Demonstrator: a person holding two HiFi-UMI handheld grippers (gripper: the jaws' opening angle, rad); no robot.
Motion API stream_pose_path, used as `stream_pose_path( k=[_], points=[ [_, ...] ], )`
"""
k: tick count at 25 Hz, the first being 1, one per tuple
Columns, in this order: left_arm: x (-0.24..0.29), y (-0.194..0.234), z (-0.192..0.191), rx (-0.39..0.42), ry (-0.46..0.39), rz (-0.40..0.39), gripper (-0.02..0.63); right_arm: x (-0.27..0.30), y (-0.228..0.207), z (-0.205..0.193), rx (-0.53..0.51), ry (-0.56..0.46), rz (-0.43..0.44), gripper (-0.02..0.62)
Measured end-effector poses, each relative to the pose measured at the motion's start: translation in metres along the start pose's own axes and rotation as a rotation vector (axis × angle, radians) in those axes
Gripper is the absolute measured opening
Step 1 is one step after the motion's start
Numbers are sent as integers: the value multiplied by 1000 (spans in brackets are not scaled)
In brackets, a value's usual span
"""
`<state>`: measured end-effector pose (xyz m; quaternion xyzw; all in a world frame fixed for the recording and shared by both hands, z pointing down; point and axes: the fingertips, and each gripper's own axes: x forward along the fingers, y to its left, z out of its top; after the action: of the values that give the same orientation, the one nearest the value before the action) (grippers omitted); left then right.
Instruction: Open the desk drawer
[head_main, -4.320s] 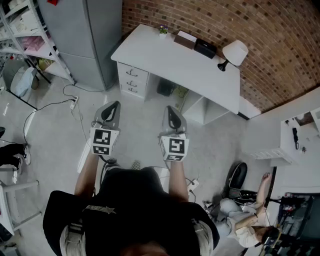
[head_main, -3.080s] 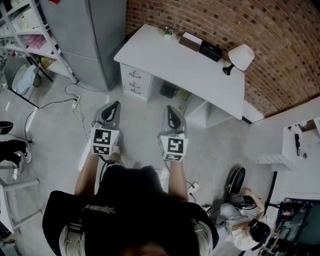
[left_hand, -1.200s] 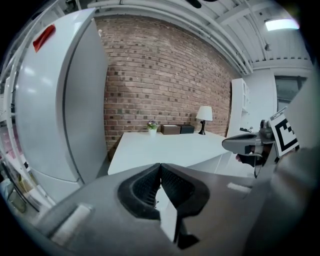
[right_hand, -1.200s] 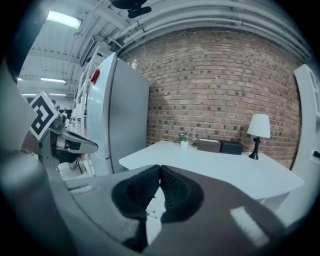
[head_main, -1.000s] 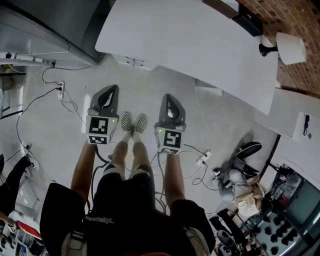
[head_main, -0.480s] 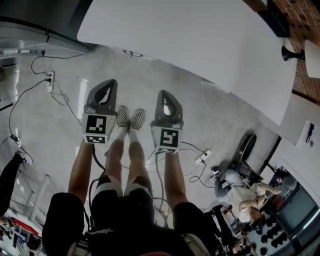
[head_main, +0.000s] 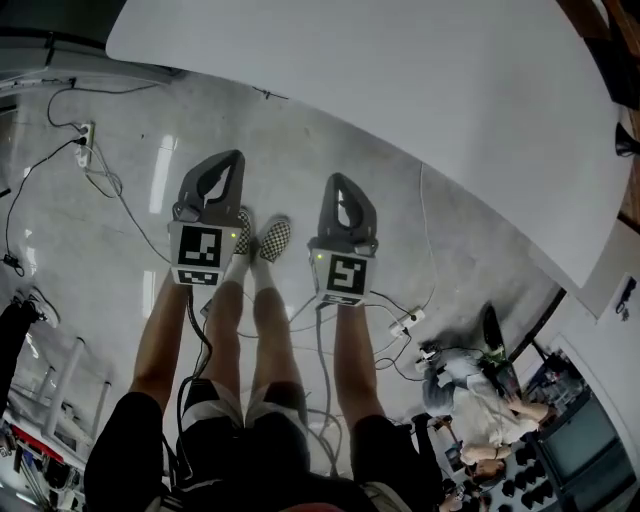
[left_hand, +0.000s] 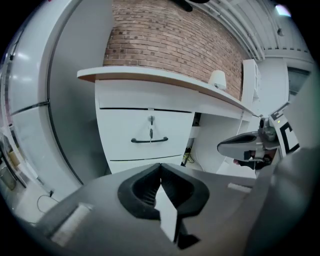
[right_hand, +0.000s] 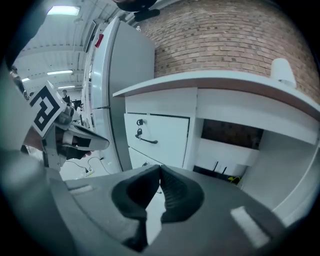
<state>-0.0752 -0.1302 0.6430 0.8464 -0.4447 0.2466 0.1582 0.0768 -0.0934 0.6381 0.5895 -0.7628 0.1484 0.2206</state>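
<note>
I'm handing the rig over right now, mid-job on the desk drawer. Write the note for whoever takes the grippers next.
Left gripper: shut, empty, short of the desk, facing the drawer front.
Right gripper: shut, empty, beside the left one.
Drawer: closed, below the desk top. It has a dark bar handle, with what looks like a key hanging just above it.
Done: nothing yet; neither gripper touches the drawer.
Left: probably bring the left one in, since it faces the handle more squarely, then open it, close on the handle and pull straight out.
</note>
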Motion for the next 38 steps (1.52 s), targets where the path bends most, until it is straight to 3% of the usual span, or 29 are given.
stream_pose_path(
  k=[13, 16, 18, 21, 26, 30, 36, 38],
  points=[
    [77, -10, -72, 0, 47, -30, 11, 54, -11, -72, 3, 51, 25, 6],
    [92, -8, -83, -37, 66, -31, 11, 60, -17, -77, -1, 53, 19, 5],
    [103, -3, -92, -140, 90, -29, 11, 61, -21, -79, 6, 59, 12, 6],
    [119, 8, -103, -367, 121, -24, 11, 61, -24, -80, 27, 74, 3, 6],
    [146, 17, -114, -663, 117, -56, 19, 62, -24, -75, 23, 71, 8, 6],
    [168, 7, -117, -906, 77, -144, 100, 59, -29, -75, 21, 70, 3, 6],
    [200, 21, -128, -1222, 0, -150, 232, 58, -36, -78, 12, 76, -1, 6],
    [207, 26, -128, -1283, -24, -154, 250, 59, -41, -81, 21, 81, -7, 5]
  ],
)
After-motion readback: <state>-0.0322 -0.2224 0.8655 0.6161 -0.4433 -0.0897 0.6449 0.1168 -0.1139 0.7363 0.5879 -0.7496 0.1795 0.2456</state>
